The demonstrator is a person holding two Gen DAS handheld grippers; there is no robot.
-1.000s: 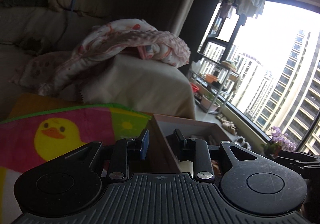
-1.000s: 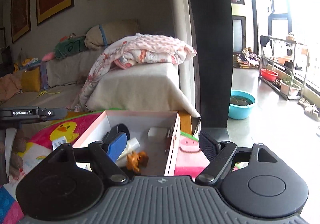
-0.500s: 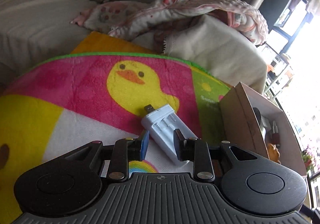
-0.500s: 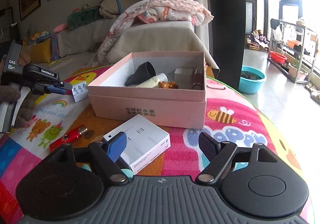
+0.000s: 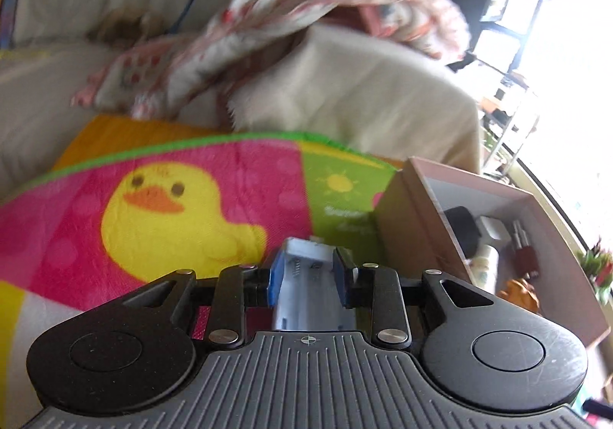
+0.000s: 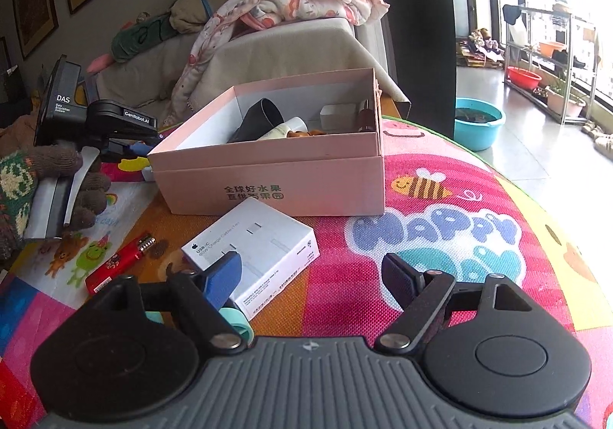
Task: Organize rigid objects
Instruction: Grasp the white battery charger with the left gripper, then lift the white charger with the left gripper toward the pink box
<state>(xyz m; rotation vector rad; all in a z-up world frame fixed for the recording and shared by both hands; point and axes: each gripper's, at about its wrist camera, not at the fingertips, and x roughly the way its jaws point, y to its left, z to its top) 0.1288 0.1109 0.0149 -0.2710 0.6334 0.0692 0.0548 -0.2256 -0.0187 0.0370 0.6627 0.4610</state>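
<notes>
My left gripper [image 5: 308, 274] is shut on a white battery charger [image 5: 306, 291] and holds it above the play mat, just left of the pink box [image 5: 417, 233]. The left gripper also shows in the right wrist view [image 6: 134, 147], beside the box's left end. The pink box [image 6: 276, 176] holds a black cup [image 6: 260, 115], a white tube, a small white block and a brown bottle. My right gripper [image 6: 314, 275] is open above the mat, its left finger over a white cable box [image 6: 253, 249].
A red lighter [image 6: 120, 264] lies on the mat left of the cable box, and a teal ring [image 6: 235, 321] near my right gripper. A sofa with a pink blanket [image 6: 291, 7] stands behind. A blue basin [image 6: 479, 122] sits on the floor at right.
My left gripper has closed on the white charger and lifted it toward the pink box. My right gripper has come a little lower and closer to the white cable box.
</notes>
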